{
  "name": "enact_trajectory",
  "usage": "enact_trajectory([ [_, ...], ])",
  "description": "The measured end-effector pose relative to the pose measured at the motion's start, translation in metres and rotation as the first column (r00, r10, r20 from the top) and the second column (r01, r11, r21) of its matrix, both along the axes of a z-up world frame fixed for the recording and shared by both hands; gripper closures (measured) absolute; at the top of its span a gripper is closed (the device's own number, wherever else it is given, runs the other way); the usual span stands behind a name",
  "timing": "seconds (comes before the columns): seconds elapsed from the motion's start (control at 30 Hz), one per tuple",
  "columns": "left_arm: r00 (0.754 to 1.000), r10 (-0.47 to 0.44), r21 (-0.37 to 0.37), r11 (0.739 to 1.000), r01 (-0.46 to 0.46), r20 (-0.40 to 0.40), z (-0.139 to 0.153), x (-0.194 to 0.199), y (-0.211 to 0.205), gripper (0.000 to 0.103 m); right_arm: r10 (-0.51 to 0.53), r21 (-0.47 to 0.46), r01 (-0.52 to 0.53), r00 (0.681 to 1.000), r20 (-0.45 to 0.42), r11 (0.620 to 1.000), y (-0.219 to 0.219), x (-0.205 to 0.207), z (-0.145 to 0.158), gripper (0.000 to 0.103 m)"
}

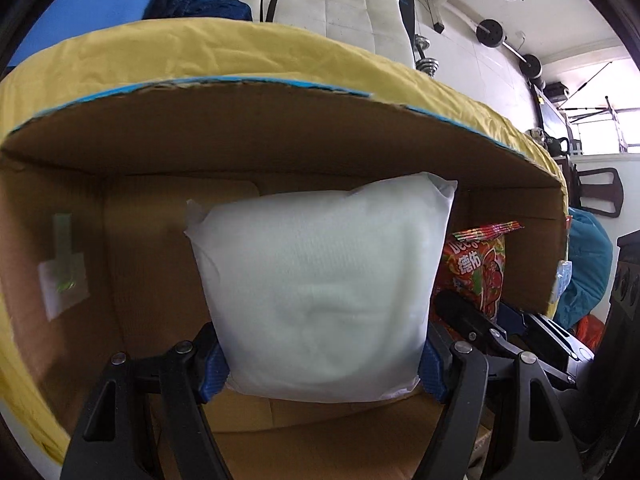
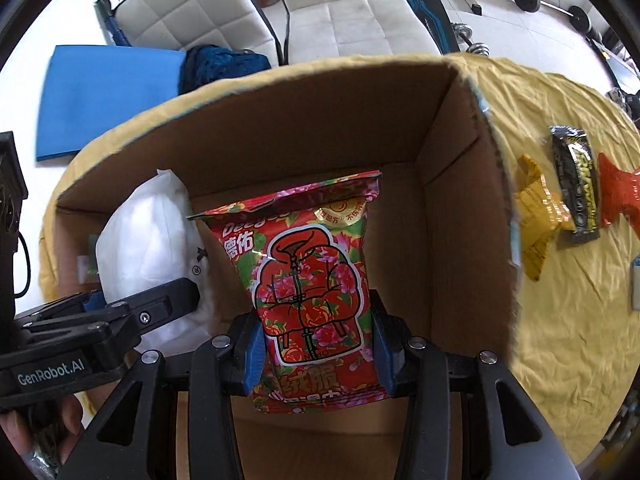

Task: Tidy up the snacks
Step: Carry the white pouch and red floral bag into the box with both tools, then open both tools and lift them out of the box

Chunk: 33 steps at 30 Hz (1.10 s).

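Two claws inside cardboard box (image 2: 452, 216): left claw (image 1: 322, 364) clamps soft white pack (image 1: 316, 280); right claw (image 2: 318, 354) pinches crinkly red floral pack (image 2: 312, 280) low, at side edges.

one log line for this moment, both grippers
left gripper: shut on white packet | right gripper: shut on red floral packet | both over cardboard box | three packets on yellow cloth

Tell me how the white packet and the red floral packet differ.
The white packet is plain and unprinted; the red floral packet carries bright flowers, a jacket drawing and lettering. The white packet looks wider and puffier, the red floral packet narrower. The left gripper grips the white one, the right gripper the red one. Both stand upright inside the cardboard box, side by side, each clamped near its lower end.
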<state>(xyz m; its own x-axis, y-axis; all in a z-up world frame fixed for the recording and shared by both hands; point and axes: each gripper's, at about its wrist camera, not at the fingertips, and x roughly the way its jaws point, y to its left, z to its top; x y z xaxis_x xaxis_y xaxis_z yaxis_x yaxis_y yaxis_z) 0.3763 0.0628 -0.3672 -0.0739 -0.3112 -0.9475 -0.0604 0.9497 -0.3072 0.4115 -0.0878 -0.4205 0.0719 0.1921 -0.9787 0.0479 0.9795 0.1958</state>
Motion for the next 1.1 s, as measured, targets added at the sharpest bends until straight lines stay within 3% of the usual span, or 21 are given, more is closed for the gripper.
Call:
enact_trajectory([
  [0.33, 0.996, -0.081, -0.014, 0.997, 0.081, -0.022, -0.025, 0.016, -0.018, 0.029, 0.008, -0.005, -0.008, 1.0, -0.011, 1.0, 0.01, 0.008, -0.043, 0.056],
  [0.6, 0.996, -0.078, 0.011, 0.997, 0.079, -0.035, -0.02, 0.017, -0.025, 0.028, 0.021, -0.045, -0.02, 1.0, 0.012, 0.999, 0.022, -0.002, -0.045, 0.054],
  [0.83, 0.996, -0.082, 0.075, 0.994, 0.084, -0.022, -0.005, 0.004, -0.028, 0.027, 0.012, -0.05, -0.014, 0.999, -0.034, 0.999, 0.019, -0.015, -0.037, 0.043],
  [0.97, 0.998, -0.067, 0.06, 0.996, 0.067, -0.012, 0.008, -0.005, -0.023, 0.027, 0.031, -0.069, -0.033, 0.999, -0.026, 0.997, 0.023, -0.03, -0.019, 0.039],
  [1.1, 0.999, -0.035, 0.079, 0.996, 0.032, 0.036, 0.027, -0.018, -0.007, 0.027, 0.063, -0.105, -0.062, 0.998, 0.005, 0.993, 0.029, -0.048, 0.004, 0.019],
])
